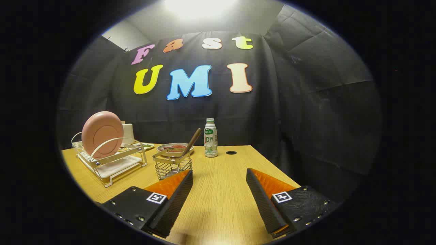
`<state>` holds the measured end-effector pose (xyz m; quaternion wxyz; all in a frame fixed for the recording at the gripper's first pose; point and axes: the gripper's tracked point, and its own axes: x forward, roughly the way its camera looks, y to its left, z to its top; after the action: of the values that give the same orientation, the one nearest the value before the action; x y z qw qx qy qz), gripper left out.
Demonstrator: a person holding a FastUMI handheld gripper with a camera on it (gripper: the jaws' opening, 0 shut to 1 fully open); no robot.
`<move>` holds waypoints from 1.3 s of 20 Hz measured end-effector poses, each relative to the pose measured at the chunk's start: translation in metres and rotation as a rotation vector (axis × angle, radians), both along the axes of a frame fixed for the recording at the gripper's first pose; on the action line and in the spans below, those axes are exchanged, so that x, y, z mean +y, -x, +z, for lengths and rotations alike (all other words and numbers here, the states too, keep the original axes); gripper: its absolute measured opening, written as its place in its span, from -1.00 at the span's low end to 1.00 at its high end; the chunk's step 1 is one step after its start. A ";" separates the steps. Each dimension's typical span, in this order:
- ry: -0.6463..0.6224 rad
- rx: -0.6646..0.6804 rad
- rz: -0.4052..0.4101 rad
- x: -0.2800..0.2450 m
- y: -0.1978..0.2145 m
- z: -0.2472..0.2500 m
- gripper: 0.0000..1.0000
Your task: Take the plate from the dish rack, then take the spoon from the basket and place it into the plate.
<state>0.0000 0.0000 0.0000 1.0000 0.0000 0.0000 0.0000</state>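
While the claw (pixel 219 190) hangs over the wooden surface (pixel 218 204), its two fingers (pixel 177 200) stand wide apart with bare wood between them and nothing held. Each finger has a ribbed black pad, an orange body behind it and a small square black-and-white marker on its mount.

Just ahead of the left finger stands the wire basket (pixel 172 166), partly hidden by that finger's tip. A brown wooden handle, the spoon (pixel 191 141), leans out of it, tilted toward the right; its bowl is down inside the wires and cannot be made out. Further left sits the white wire dish rack (pixel 110 163), carrying the plate (pixel 102 134), a round pink dish standing on edge with its raised foot ring facing the camera. A white block behind the plate is mostly covered by it.

Behind the basket lies a shallow dish (pixel 175 148) with something reddish in it, hard to identify. Right of it stands a small white bottle (pixel 211 137) with a green cap and green label whose print is too small to read. Beyond, a dark round hole (pixel 231 152) marks the surface.
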 end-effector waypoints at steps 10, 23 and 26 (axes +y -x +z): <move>-0.012 -0.007 0.004 0.000 -0.028 0.003 0.94; 0.004 -0.118 -0.152 -0.069 -0.071 0.069 0.94; 0.018 -0.098 -0.172 -0.078 -0.043 0.082 0.94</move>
<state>0.0428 -0.0779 0.0823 0.9951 -0.0088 -0.0491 -0.0858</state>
